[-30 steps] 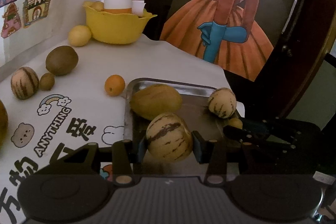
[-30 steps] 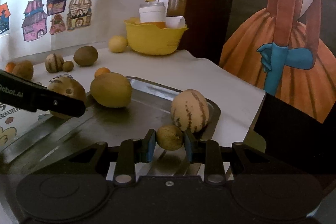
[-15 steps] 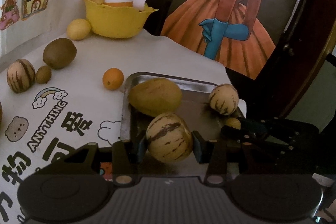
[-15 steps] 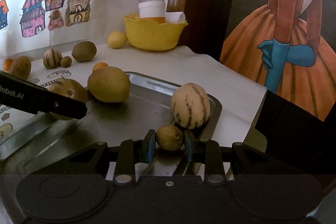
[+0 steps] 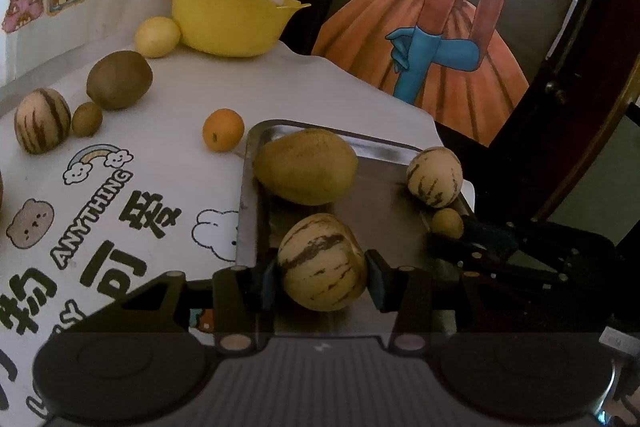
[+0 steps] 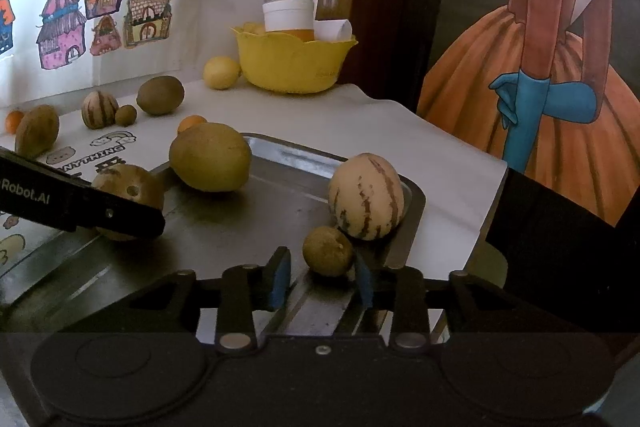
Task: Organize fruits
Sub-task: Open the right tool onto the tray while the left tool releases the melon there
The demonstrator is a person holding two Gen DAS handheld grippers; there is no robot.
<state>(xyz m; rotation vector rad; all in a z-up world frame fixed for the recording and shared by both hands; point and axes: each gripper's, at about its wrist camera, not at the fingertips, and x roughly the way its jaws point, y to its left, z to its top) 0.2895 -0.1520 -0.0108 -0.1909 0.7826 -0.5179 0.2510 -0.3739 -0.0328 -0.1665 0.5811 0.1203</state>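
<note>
Fruits are partly sorted: four sit on the metal tray point(image 5: 248, 187), several wait on the tablecloth point(image 5: 312, 87) toward 10 o'clock. Left gripper point(image 5: 322, 277) clamps a striped melon point(image 5: 322, 261); right gripper point(image 6: 323, 277) stands wide around a small brown fruit point(image 6: 327, 250).

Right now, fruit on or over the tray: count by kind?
striped melon: 2, one in the left gripper, one at the tray corner
big yellow-green fruit: 1
small brown fruit: 1
total: 4
</note>
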